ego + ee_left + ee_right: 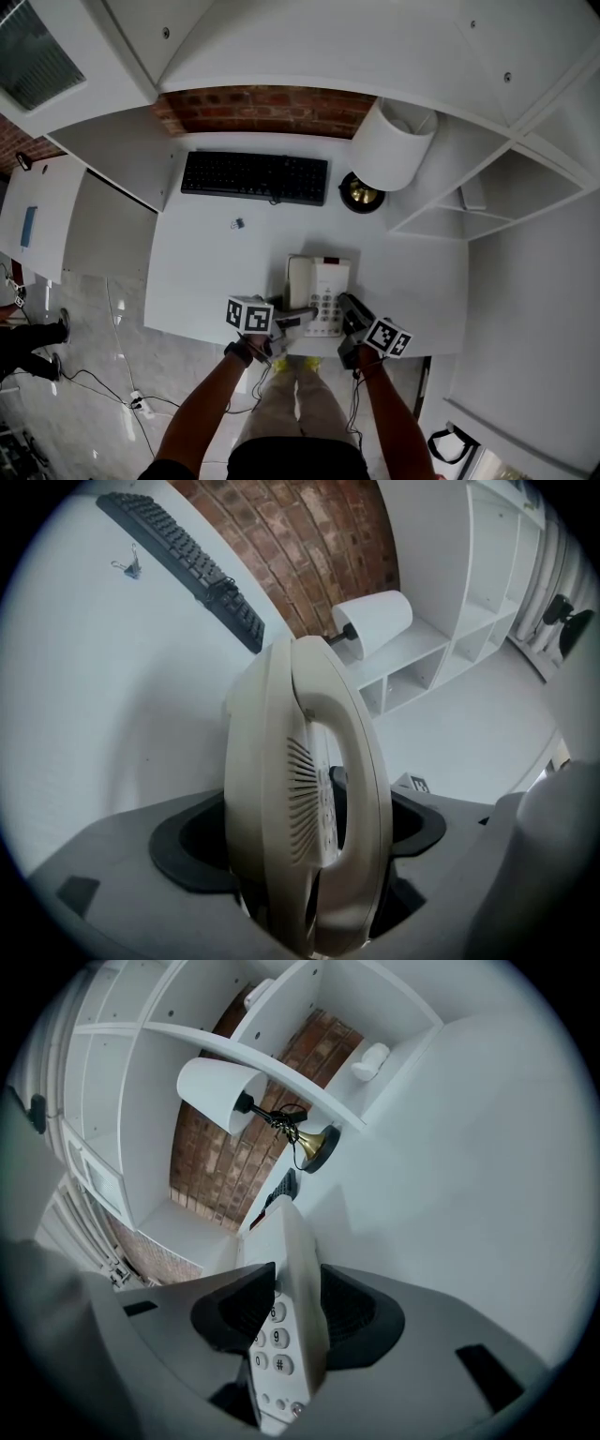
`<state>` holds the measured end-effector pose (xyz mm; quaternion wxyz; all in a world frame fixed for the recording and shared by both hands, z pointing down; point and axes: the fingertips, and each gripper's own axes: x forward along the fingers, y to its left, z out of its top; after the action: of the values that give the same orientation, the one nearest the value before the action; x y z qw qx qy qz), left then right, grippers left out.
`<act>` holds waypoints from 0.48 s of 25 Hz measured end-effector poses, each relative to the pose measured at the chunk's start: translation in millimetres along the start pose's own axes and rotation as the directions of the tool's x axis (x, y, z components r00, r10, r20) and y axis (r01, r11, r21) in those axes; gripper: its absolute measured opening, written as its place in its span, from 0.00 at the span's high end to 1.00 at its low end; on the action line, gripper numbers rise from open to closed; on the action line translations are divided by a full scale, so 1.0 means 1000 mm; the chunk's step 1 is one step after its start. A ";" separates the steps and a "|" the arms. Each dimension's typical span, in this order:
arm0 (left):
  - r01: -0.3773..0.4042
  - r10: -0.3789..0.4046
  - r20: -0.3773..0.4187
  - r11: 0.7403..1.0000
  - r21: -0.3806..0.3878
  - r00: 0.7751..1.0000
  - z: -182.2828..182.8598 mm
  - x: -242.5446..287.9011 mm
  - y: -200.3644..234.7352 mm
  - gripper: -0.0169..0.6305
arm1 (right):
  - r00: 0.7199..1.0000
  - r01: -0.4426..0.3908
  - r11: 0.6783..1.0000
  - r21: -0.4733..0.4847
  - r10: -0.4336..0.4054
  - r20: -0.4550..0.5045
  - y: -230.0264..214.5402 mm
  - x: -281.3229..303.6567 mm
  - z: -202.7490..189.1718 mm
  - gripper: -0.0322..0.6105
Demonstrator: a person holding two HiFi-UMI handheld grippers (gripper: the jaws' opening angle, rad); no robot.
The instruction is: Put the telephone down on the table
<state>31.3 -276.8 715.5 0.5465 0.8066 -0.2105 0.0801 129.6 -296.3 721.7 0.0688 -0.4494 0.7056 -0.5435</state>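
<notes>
A cream desk telephone point(319, 286) with its handset on the left and a keypad on the right is at the front edge of the white desk point(206, 272). My left gripper point(298, 321) is shut on its handset side; in the left gripper view the telephone point(309, 789) fills the gap between the jaws. My right gripper point(349, 311) is shut on the keypad side, and the telephone point(286, 1288) is pinched between both dark pads. Whether its base touches the desk I cannot tell.
A black keyboard point(255, 176) lies at the back of the desk, with a small binder clip point(237, 223) in front of it. A white-shaded lamp point(394, 142) on a brass base point(361, 193) stands back right. White shelves point(478, 202) border the right side.
</notes>
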 end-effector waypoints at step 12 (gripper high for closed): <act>-0.067 0.067 0.018 0.997 0.027 0.998 -0.001 -0.005 0.006 0.28 | 1.000 0.005 1.000 -0.025 -0.005 -0.004 0.001 0.001 -0.001 0.72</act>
<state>24.0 -276.6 718.7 0.5304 0.8072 -0.2411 0.0943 127.8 -296.9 721.4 0.0601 -0.4508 0.7113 -0.5359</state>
